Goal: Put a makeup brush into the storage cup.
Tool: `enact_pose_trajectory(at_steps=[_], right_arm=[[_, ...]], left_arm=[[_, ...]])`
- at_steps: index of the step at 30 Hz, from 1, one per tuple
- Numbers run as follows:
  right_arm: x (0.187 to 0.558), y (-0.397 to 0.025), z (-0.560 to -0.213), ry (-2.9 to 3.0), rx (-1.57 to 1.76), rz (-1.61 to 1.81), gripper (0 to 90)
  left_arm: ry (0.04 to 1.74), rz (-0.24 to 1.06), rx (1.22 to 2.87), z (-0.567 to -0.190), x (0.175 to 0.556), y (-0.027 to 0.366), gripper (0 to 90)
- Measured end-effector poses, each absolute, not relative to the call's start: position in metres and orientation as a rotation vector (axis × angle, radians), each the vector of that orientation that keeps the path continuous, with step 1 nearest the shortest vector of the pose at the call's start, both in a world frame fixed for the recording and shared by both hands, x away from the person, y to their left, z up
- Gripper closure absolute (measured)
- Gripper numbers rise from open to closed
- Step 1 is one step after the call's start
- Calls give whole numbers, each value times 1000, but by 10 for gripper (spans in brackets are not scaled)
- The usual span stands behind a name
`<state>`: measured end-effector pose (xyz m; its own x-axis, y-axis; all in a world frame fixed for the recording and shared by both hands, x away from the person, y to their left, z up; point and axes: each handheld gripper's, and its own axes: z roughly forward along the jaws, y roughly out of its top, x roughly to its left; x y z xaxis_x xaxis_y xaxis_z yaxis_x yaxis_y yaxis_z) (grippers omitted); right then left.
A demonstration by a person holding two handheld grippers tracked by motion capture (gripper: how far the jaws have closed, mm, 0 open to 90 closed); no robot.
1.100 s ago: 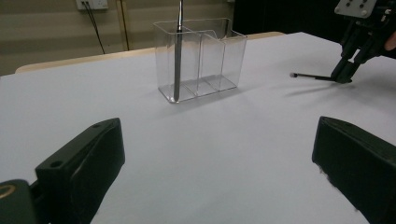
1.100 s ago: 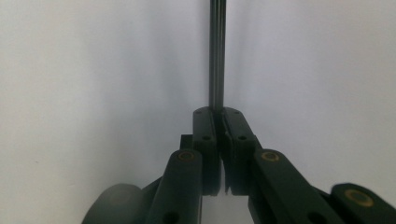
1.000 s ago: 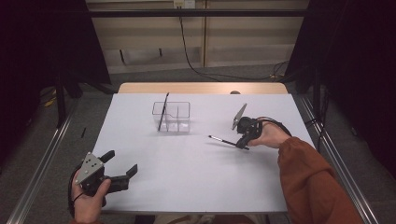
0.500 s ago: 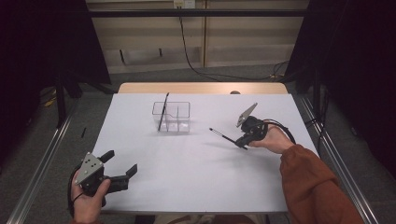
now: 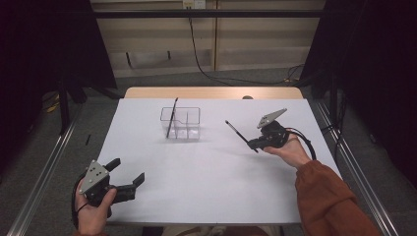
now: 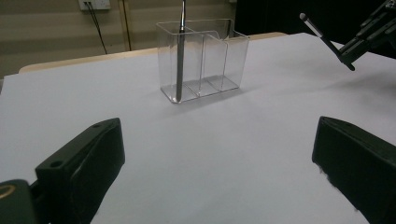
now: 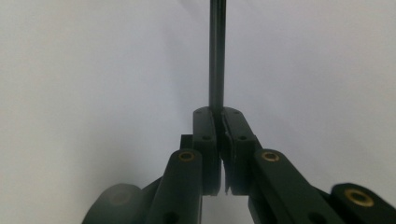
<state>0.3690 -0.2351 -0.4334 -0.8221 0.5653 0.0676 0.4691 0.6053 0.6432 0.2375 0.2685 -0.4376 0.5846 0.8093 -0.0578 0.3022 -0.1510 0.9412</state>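
A clear plastic organiser [image 5: 181, 123] [image 6: 201, 60] with three compartments stands at the table's back centre. One dark pen [image 5: 171, 117] [image 6: 180, 56] leans in its left compartment. My right gripper [image 5: 253, 143] [image 7: 218, 114] is shut on a second dark pen [image 5: 240, 135] [image 7: 216, 51], held above the white table to the right of the organiser, its tip pointing up and left. In the left gripper view that pen [image 6: 327, 39] hangs at the upper right. My left gripper [image 5: 129, 175] rests open near the front left edge, with nothing between its jaws.
The white table top [image 5: 211, 172] spreads wide between the two hands. A wooden strip [image 5: 211, 92] borders the far edge. Metal rails [image 5: 46, 167] run along both sides, and a black cable [image 5: 201, 54] hangs at the back wall.
My right gripper has lifted and tilted the pen, its tip now rising toward the upper left. The left gripper has stayed put.
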Motion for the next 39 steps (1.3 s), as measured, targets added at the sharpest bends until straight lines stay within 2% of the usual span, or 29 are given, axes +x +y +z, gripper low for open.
enact_pose_trajectory(at_steps=[21,39], right_arm=[[358,-238,-435,2508,944,1270,846],[345,-241,-429,2354,832,1507,846]], left_arm=[[918,577,1726,-437,238,268,25],[919,572,1726,-438,238,268,25]])
